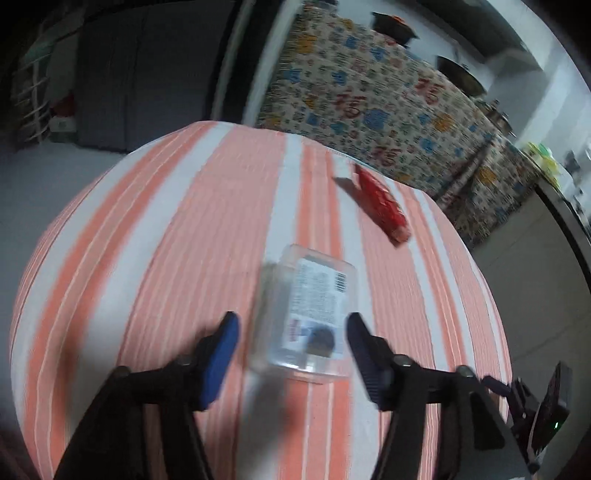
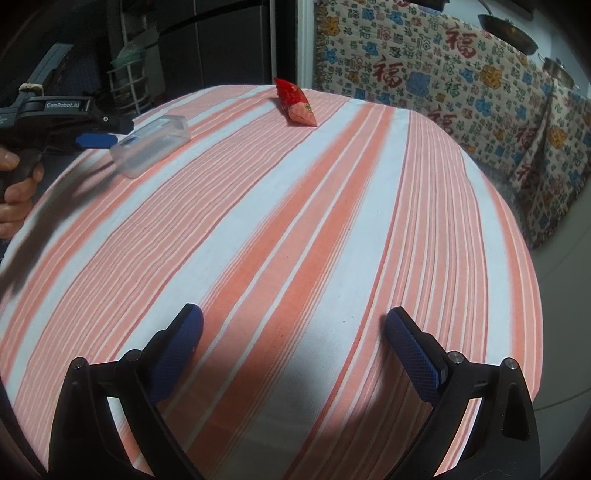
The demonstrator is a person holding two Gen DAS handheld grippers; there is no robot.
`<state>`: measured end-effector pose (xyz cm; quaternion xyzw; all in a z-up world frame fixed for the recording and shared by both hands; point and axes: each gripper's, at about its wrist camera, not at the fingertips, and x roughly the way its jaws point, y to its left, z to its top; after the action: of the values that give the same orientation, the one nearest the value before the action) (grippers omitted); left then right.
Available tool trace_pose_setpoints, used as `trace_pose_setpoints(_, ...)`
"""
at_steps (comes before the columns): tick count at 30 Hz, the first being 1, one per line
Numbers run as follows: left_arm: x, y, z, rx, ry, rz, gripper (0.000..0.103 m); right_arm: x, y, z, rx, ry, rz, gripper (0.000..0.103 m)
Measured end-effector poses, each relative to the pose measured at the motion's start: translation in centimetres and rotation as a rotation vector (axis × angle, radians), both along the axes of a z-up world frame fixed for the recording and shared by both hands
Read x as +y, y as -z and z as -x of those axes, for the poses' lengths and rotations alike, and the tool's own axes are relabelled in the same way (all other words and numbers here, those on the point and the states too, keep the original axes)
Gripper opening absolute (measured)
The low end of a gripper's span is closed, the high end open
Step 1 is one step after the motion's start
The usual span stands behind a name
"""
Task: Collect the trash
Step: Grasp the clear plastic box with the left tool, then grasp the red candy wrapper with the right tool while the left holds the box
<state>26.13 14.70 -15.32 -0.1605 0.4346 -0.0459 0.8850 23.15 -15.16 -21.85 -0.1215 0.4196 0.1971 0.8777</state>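
A clear plastic box (image 1: 314,314) with a printed label lies on the striped tablecloth (image 1: 184,240). My left gripper (image 1: 291,328) is open, its blue fingers on either side of the box's near end, not closed on it. The box also shows in the right wrist view (image 2: 151,144), with the left gripper (image 2: 96,140) at its left end. A red snack packet (image 1: 382,203) lies further back; it shows in the right wrist view (image 2: 295,103) too. My right gripper (image 2: 293,325) is open and empty above bare cloth.
The table (image 2: 332,221) is round, covered in orange and white stripes. A patterned cloth (image 2: 461,74) hangs over furniture behind it. Pans (image 2: 509,33) sit on top at the right. A white wire rack (image 2: 129,85) stands at the back left.
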Motion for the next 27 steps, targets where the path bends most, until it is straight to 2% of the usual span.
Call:
trace_pose_setpoints(2, -1.9, 0.2, -0.2, -0.019, 0.068, -0.065, 0.085, -0.1, 0.1, -0.1, 0.005, 0.002, -0.004, 0.1)
trace_pose_setpoints(5, -4.8, 1.5, -1.1, 0.004, 0.135, -0.19, 0.086, 0.0, 0.1, -0.2, 0.007, 0.005, -0.005, 0.1)
trace_pose_setpoints(7, -5.9, 2.5, -1.7, 0.031, 0.135, -0.263, 0.086, 0.0, 0.1, -0.2, 0.007, 0.006, -0.006, 0.1)
trace_pose_setpoints(10, -6.0, 2.9, -1.6, 0.015, 0.087, -0.333, 0.081, 0.0, 0.1, -0.2, 0.008, 0.006, -0.007, 0.1)
trace_pose_setpoints(11, -5.7, 2.9, -1.4, 0.01, 0.077, -0.324, 0.063, 0.0, 0.1, -0.2, 0.008, 0.006, -0.008, 0.1)
trace_pose_setpoints(15, -4.7, 2.3, 1.0, 0.011, 0.055, -0.28, 0.063, 0.1, 0.1, -0.2, 0.008, 0.006, -0.007, 0.101)
trace_pose_setpoints(18, -4.8, 2.3, 3.5, 0.011, 0.073, -0.288, 0.064, 0.1, 0.1, -0.2, 0.008, 0.006, -0.007, 0.101)
trace_pose_setpoints(19, -4.9, 2.5, 4.0, 0.015, 0.076, -0.3, 0.065, 0.1, 0.1, -0.2, 0.008, 0.006, -0.007, 0.101)
trace_pose_setpoints(23, -5.6, 3.5, 4.3, 0.007, 0.058, -0.367, 0.084, 0.0, 0.2, -0.1, 0.011, 0.008, -0.01, 0.102)
trace_pose_setpoints(27, -4.9, 3.7, 4.1, 0.021, 0.036, -0.338, 0.089, -0.3, 0.2, -0.1, 0.027, -0.004, -0.026, 0.102)
